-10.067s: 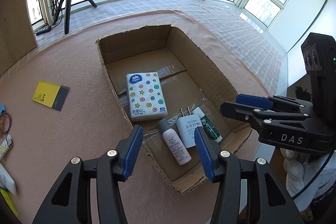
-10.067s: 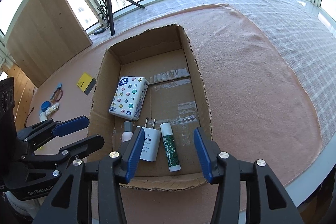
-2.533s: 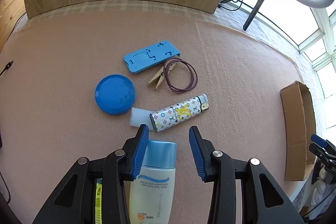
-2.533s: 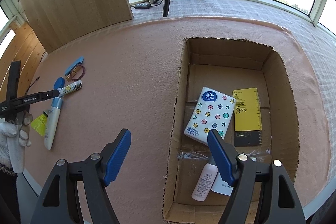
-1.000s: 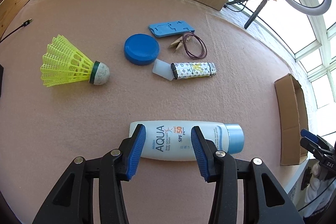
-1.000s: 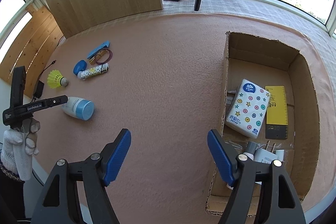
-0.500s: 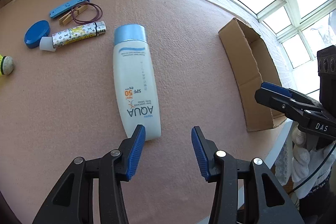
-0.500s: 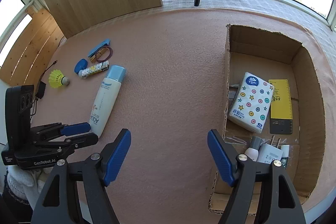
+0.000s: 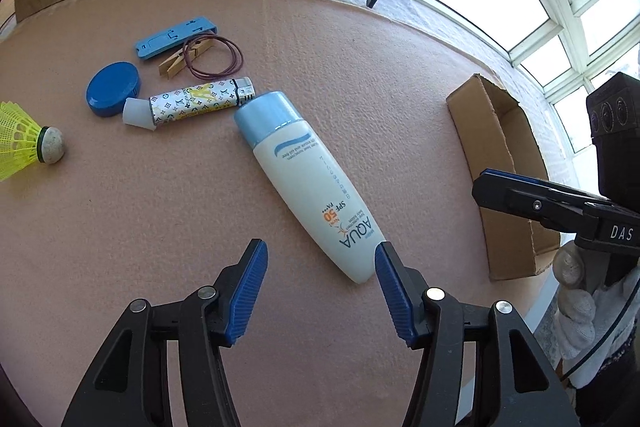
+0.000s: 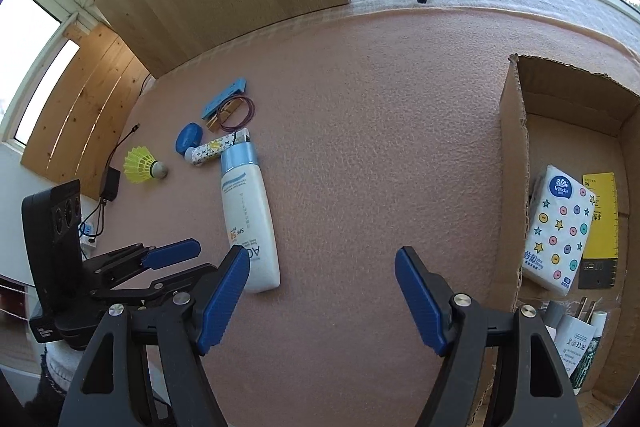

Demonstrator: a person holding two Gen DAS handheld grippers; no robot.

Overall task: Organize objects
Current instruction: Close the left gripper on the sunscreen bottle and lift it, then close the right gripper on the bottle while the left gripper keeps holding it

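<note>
On the pink felt mat (image 9: 120, 211) just ahead of our left gripper (image 9: 318, 279), the sunscreen bottle (image 9: 308, 183) lies flat, its base beside the right-hand pad and its blue cap pointing away; the jaws have just been opening and now stand apart with nothing pressed between them, so we read the bottle as let go, not held. Our right gripper (image 10: 322, 293) also stands wide and empty over bare mat, with the bottle off to its left. We judge that the step in hand is passing the bottle along toward the cardboard box (image 9: 500, 163); the next move calls for 1 of us to straddle the bottle across its narrow width, close firmly, and carry it over the box wall. Farther out sit the patterned lighter (image 9: 200, 101), touching or nearly touching the cap, then the blue round lid (image 9: 113, 94), the yellow shuttlecock (image 9: 24, 139), the clothespin (image 9: 184, 58), the rubber band (image 9: 216, 57) and the blue phone stand (image 9: 176, 37). The left view shows only the outside of the box; the right view alone looks in, at the tissue pack (image 10: 560, 227), the yellow notepad (image 10: 600, 223) and, near its lower edge, a white charger (image 10: 572, 341).
</note>
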